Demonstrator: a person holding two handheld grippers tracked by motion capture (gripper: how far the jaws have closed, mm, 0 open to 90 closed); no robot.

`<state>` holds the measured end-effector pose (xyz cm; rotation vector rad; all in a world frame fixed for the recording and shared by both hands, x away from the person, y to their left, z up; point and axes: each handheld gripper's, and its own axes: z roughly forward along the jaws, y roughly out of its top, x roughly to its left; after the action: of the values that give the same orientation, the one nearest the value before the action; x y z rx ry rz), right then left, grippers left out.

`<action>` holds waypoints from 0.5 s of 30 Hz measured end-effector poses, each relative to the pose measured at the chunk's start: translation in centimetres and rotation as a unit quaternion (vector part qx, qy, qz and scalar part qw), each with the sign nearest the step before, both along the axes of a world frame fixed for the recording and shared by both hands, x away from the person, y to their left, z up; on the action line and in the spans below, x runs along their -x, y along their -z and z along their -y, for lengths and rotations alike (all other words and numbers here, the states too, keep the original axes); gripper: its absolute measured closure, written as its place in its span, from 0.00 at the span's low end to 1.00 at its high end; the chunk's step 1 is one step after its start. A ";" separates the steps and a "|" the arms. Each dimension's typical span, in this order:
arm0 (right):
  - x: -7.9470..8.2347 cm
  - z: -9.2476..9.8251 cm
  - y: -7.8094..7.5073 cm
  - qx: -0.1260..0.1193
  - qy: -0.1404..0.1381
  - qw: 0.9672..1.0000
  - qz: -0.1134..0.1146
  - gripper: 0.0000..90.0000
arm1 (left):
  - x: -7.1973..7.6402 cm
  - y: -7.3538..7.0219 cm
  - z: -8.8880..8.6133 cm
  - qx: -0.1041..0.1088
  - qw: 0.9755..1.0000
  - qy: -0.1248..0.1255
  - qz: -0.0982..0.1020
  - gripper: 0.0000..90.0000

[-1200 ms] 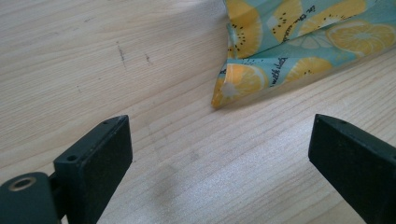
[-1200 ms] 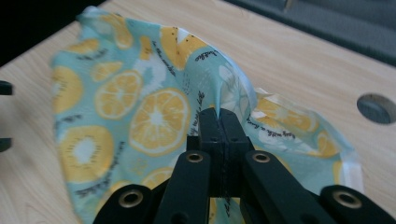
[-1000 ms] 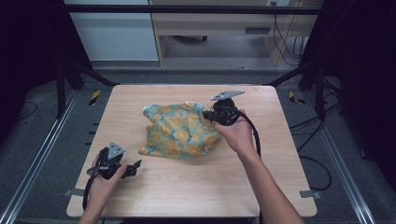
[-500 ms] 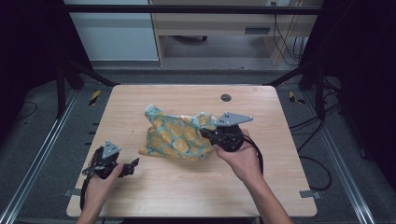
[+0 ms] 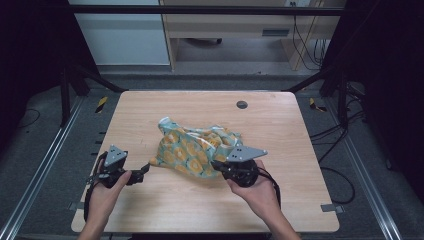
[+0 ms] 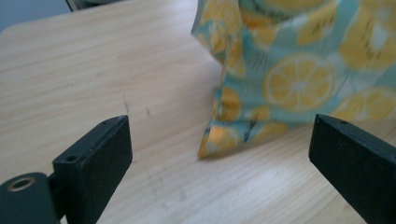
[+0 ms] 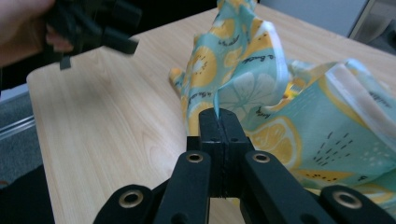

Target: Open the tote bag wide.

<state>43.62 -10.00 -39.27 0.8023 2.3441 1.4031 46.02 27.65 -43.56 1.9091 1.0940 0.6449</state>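
Observation:
A teal cloth (image 5: 197, 147) printed with yellow citrus slices lies crumpled at the middle of the wooden table (image 5: 300, 135). My right gripper (image 5: 218, 166) is at the cloth's near right side, shut on a fold of its edge. In the right gripper view the cloth (image 7: 243, 70) rises from between the closed jaws (image 7: 218, 119). My left gripper (image 5: 145, 170) is held just left of the cloth's near left corner, open and empty. In the left gripper view that corner of the cloth (image 6: 280, 84) stands ahead of the wide-apart jaws (image 6: 219, 140), apart from both.
A small dark round hole (image 5: 242, 104) is set in the table near its far edge. Bare wood (image 5: 190, 210) stretches along the near side and the left. Black frame bars and cables surround the table.
My right gripper has drawn the cloth's edge from the far right toward the near side, folding the cloth over itself. My left gripper has lifted slightly and stayed open.

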 end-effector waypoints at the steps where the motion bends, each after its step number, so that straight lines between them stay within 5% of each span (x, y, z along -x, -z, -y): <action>1: 0.2 -0.1 0.6 0.003 -0.004 1.000 -0.003 1.00 | -0.2 -0.4 0.2 -0.002 1.000 0.004 -0.001 0.07; 9: 0.9 -0.4 2.3 -0.010 -0.015 1.000 -0.013 1.00 | -3.5 -3.7 2.5 -0.030 0.999 0.033 -0.004 0.10; 15: 1.2 0.0 2.8 -0.021 -0.017 0.999 -0.018 1.00 | -6.4 -3.6 3.1 -0.040 0.998 0.038 -0.016 0.12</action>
<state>42.46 -9.98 -42.06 0.8088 2.3729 1.4677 52.40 24.52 -39.92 2.0264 1.0231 0.6267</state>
